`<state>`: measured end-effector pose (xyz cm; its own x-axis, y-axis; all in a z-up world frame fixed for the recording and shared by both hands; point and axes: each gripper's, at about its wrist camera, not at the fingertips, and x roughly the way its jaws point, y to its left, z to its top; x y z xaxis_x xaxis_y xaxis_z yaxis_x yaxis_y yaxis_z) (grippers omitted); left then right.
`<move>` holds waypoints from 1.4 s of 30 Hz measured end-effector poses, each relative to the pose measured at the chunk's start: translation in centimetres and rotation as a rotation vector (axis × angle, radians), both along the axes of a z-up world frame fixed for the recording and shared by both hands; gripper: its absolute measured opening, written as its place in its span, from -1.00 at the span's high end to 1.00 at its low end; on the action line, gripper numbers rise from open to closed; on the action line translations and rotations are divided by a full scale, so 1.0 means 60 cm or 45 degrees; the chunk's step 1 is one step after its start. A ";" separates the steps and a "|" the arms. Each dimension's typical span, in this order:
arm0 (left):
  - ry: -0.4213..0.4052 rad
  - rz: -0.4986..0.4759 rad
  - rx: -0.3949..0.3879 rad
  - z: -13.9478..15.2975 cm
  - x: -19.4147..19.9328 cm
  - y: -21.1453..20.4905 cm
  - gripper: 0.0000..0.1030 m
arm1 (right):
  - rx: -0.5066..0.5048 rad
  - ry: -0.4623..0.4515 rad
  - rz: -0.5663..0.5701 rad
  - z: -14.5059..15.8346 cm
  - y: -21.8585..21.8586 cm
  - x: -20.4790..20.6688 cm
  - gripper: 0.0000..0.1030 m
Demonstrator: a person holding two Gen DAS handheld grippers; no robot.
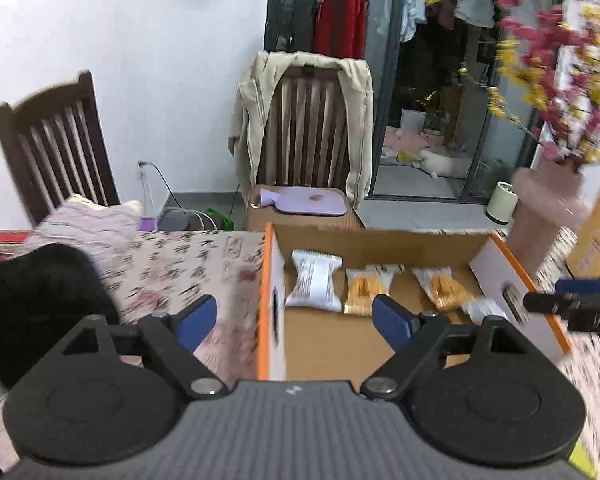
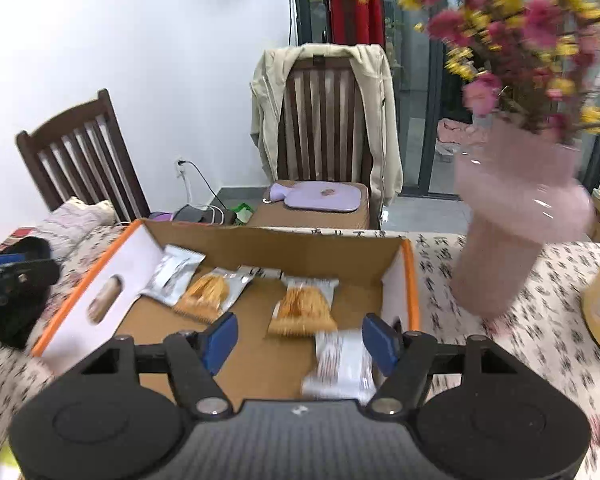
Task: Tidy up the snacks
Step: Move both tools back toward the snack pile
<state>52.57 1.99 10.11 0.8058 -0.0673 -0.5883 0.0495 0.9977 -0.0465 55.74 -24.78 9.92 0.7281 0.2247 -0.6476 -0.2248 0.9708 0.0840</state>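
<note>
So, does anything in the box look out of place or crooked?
Nothing is spilled or damaged. Three packets lie in a rough row along the back of the box: one white, two orange. The fourth packet lies apart at the front right, out of the row. Both grippers are open and empty.

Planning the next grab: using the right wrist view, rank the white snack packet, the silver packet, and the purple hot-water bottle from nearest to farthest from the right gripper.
1. White snack packet: in the box, beside the right gripper's right finger.
2. Silver packet: box's far-left corner.
3. Purple hot-water bottle: on the chair seat beyond the cardboard box.
</note>
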 end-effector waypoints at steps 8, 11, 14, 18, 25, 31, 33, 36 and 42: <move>-0.095 -0.104 0.026 0.007 -0.265 0.003 -0.87 | 0.059 -0.130 0.034 0.025 -0.047 -0.239 -0.58; -0.163 -0.136 0.044 -0.002 -0.358 -0.004 -0.90 | 0.086 -0.174 0.064 0.013 -0.063 -0.339 -0.62; -0.198 -0.146 0.062 -0.016 -0.436 -0.022 -0.90 | 0.097 -0.213 0.085 -0.005 -0.070 -0.429 -0.69; -0.234 -0.150 -0.006 -0.042 -0.523 -0.036 -0.93 | 0.077 -0.268 0.072 -0.031 -0.069 -0.528 -0.71; -0.175 -0.113 0.011 -0.123 -0.641 -0.041 -0.95 | -0.067 -0.338 0.114 -0.111 -0.035 -0.678 -0.83; -0.066 -0.118 0.027 -0.165 -0.682 -0.028 -0.95 | -0.068 -0.252 0.136 -0.168 -0.019 -0.760 -0.83; -0.082 -0.091 0.035 -0.166 -0.692 -0.020 -0.95 | -0.079 -0.230 0.161 -0.175 -0.014 -0.773 -0.83; -0.100 -0.087 0.003 -0.161 -0.702 -0.010 -0.95 | -0.117 -0.238 0.168 -0.180 -0.007 -0.789 -0.83; -0.096 -0.072 -0.004 -0.159 -0.699 -0.004 -0.95 | -0.105 -0.240 0.155 -0.177 -0.007 -0.786 -0.83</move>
